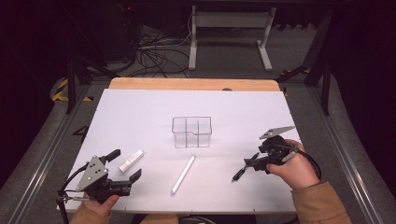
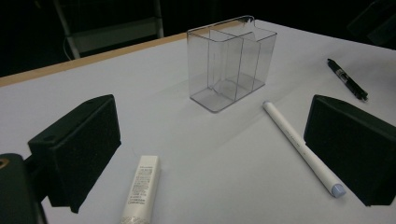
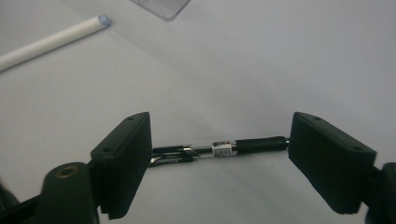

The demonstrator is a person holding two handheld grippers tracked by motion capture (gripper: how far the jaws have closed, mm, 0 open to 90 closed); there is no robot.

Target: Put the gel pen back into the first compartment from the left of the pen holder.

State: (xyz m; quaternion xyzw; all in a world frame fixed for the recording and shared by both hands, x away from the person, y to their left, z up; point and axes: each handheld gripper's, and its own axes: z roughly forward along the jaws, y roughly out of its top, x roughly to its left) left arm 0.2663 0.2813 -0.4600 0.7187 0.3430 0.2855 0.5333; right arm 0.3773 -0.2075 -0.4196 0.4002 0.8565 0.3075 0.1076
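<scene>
A clear plastic organizer point(image 1: 192, 132) point(image 2: 231, 63) with several compartments stands upright and empty at the middle of the white board. A white marker point(image 1: 182, 174) point(image 2: 301, 147) lies in front of it. A small white tube point(image 1: 130, 161) point(image 2: 140, 191) lies flat between the jaws of my left gripper point(image 1: 125, 164) point(image 2: 215, 144), which stands open and does not touch it. A black pen point(image 1: 243, 170) point(image 3: 219, 148) point(image 2: 348, 79) lies on the board lengthwise between the wide-apart jaws of my right gripper point(image 1: 252, 163) point(image 3: 220, 140); its ends reach both pads, and the left pad hides one end.
The white board point(image 1: 140, 112) covers a wooden table whose far edge point(image 1: 194, 84) shows behind it. Beyond are a white desk frame point(image 1: 229, 32) and loose cables on the floor point(image 1: 154, 56). Metal rails run along both sides of the table.
</scene>
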